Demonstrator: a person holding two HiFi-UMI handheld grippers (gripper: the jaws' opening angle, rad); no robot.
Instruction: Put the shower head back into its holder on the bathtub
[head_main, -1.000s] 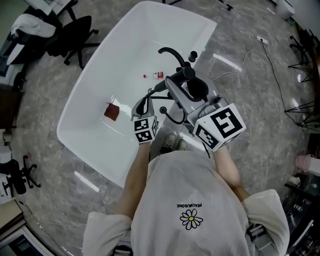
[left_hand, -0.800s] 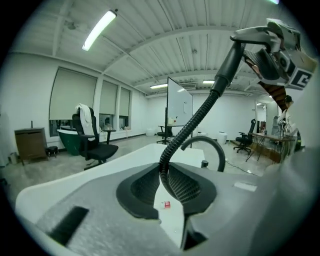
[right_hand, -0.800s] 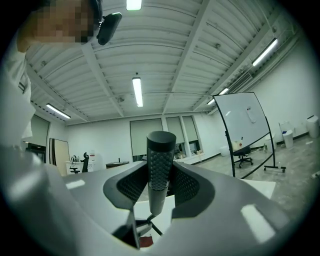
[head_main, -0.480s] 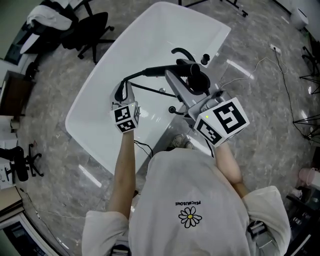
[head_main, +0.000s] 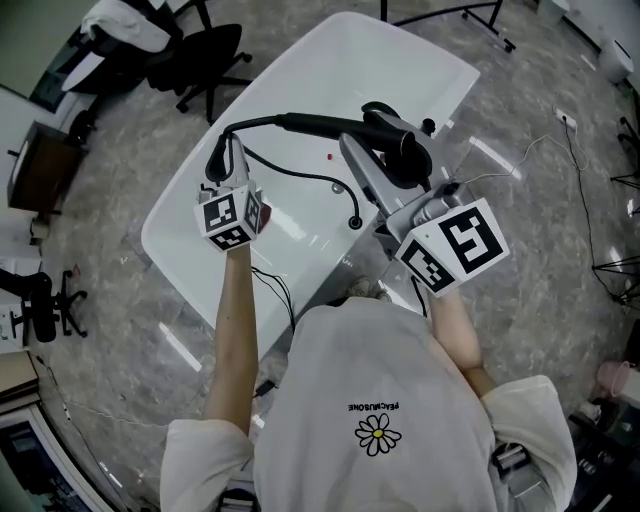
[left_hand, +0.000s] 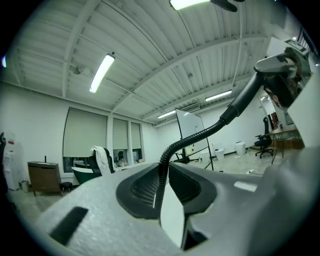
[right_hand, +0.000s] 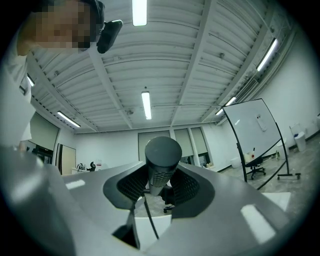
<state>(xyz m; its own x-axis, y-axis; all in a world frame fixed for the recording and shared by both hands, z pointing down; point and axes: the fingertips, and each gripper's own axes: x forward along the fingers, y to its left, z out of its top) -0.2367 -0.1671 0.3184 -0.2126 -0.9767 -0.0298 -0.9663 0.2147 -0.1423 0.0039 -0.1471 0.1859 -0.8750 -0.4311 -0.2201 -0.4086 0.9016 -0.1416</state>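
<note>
Currently left hand-held gripper clamps black hose; right hand-held gripper grips shower head; shirt print reads PEACMUSONE.

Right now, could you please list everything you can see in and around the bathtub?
bathtub: one, white, middle of the head view
floor: grey, marbled, under the tub
shower head: one, black, above the tub
hose: one, black, running from the shower head
tap: one, black, on the tub's rim
small object: one, red, inside the tub; too small to identify
office chairs: two, black, upper left
cloth: one, white, draped on a chair
whiteboard: one, white, on a stand
left gripper: grey, shut on the hose
right gripper: grey, shut on the shower head
T-shirt: white, on the person
</note>
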